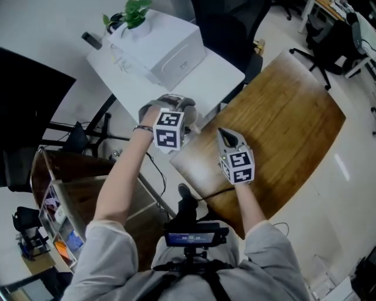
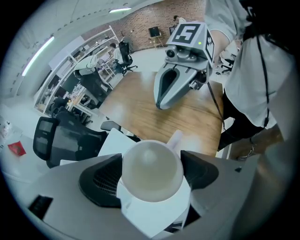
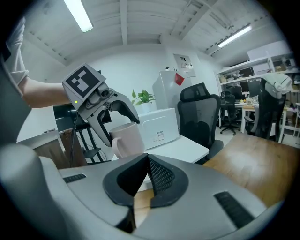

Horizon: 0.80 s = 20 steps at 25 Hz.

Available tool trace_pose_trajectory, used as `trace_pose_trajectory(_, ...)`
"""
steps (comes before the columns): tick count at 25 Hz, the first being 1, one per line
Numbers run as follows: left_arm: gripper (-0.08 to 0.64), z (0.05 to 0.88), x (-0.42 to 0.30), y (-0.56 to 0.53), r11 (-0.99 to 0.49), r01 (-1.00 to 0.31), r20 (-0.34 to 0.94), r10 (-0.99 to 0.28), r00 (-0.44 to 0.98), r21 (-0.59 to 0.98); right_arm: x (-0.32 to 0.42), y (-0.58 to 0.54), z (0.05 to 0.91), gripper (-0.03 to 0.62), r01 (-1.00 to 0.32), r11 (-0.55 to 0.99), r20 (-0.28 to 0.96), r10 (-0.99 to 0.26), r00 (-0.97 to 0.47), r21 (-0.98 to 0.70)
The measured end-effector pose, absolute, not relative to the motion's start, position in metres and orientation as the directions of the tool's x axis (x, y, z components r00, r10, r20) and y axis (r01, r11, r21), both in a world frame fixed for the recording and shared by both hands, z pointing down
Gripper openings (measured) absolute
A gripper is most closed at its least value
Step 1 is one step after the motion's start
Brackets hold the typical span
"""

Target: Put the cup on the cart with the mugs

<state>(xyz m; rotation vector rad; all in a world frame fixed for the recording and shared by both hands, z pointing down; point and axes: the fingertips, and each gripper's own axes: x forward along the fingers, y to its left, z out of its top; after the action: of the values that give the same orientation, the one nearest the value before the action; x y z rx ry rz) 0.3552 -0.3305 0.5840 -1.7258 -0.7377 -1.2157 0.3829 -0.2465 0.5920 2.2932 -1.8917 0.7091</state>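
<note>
The left gripper point(image 2: 151, 172) clamps its jaws from above on the walls of the pale, off-white ceramic cup point(image 3: 127, 138). The cup's mouth faces up and its handle points away towards the curved brown wooden table point(image 1: 282, 129). The cup hangs over the near corner of the white rectangular table point(image 1: 214, 76), which also carries a white box point(image 1: 170, 50) and a green potted plant point(image 1: 134, 12). It appears to be clear of the tabletop, though its base is hidden. The right gripper point(image 3: 146, 176) has its jaws closed together with nothing in them, and it sits just beside the cup over the wooden table.

The step in hand looks like the carry to the brown wooden shelved cart point(image 1: 88, 187), which stands low on the person's left, well apart from the cup. No mugs can be made out on it from here.

To do this well, the left gripper should keep the cup upright and the grip steady, since the jaws hold a smooth round wall that could slip. The path should clear the white table's edge and the dark frame beneath it before dropping. The cup should come down on a level, free spot near the mugs without knocking them. The jaws should part only once the base sits flat. The right gripper is best kept out of the path.
</note>
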Motion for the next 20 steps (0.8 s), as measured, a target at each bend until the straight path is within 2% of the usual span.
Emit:
trace_pose_trajectory(10,0.400,0.555,0.278,-0.311,-0.513,0.789,0.931,-0.059,0.360,-0.338,0.318,-0.239,0.569,0.000,-0.976,-0.087,0.388,-0.922,0.002,-0.201)
trace_pose_trajectory(20,0.400,0.513,0.150,-0.289,-0.609,0.732,0.943,-0.087,0.322,-0.306,0.206,-0.240,0.535,0.000,-0.986,0.131,0.385,-0.908,-0.162,-0.105)
